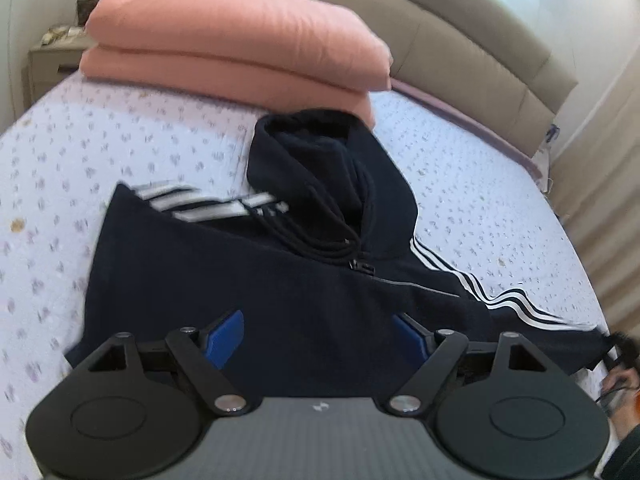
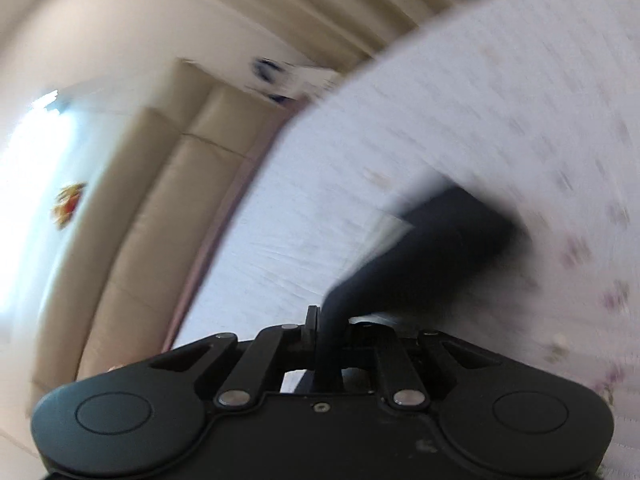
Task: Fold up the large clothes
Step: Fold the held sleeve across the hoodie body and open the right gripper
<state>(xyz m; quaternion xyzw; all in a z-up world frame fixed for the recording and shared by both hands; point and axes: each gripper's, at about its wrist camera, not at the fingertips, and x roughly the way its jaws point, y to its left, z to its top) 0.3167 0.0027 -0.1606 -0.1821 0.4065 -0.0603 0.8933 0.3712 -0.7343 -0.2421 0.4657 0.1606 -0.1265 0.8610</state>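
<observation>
Left wrist view: I see a dark navy hoodie (image 1: 280,292) lying on the bed (image 1: 100,152), which has a pale sheet printed with small purple flowers. The hood (image 1: 320,168) points away from me toward the headboard (image 1: 460,40). The left sleeve is folded across the chest, its white stripes (image 1: 208,204) showing just below the hood. The drawcords (image 1: 312,240) lie coiled near the zip pull (image 1: 362,266). The other sleeve (image 1: 512,304) runs out to the right edge of the view, striped in white too.

My left gripper (image 1: 320,338) hangs over the lower body of the hoodie with its blue pads (image 1: 228,336) well apart; nothing sits between them.

Behind the hood sits a stack of folded pink bedding (image 1: 240,40), its near corner just beside the hood's top. A bedside cabinet (image 1: 52,60) shows at far left.

Right wrist view: heavily blurred. My right gripper (image 2: 326,320) is drawn together and pinches a strip of dark fabric, the sleeve cuff (image 2: 440,248) as far as I can tell. The cloth rises out from between the fingers and spreads out above the sheet. The bed surface and the beige padded headboard tilt sharply across this view. At the lower right edge of the left wrist view part of a person (image 1: 622,376) is visible.
</observation>
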